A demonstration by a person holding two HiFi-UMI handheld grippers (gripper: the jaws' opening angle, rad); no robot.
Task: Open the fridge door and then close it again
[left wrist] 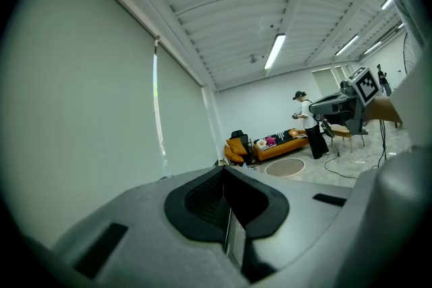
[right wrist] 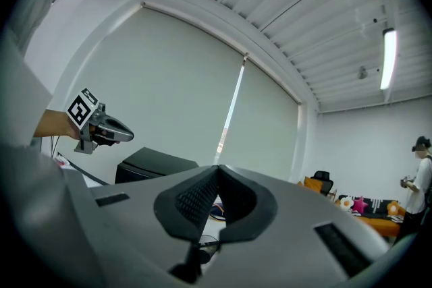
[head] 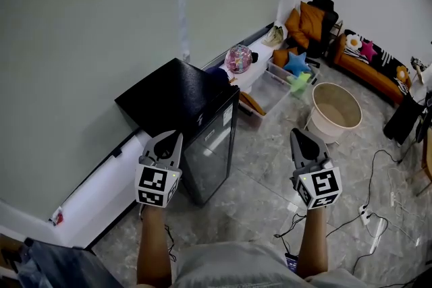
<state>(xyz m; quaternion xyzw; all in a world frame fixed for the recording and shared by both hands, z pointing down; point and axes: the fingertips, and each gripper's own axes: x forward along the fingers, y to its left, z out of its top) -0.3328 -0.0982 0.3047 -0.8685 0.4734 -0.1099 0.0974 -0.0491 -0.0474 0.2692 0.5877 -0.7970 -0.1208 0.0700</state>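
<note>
My left tongs (head: pixel 173 137) and right tongs (head: pixel 301 135) are pressed together, empty, hanging near the fridge (head: pixel 177 94). Its door (head: pixel 214 145) is shut, so I judge the job is either unstarted or finished.

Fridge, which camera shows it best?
The head view: the fridge shows whole, with its door shut. The right gripper view catches only its upper part; the left gripper view misses it.

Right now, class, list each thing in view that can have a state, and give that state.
fridge: upright, door closed
left gripper: shut, holding nothing
right gripper: shut, holding nothing
tub: upright, empty
ceiling light: on
</note>
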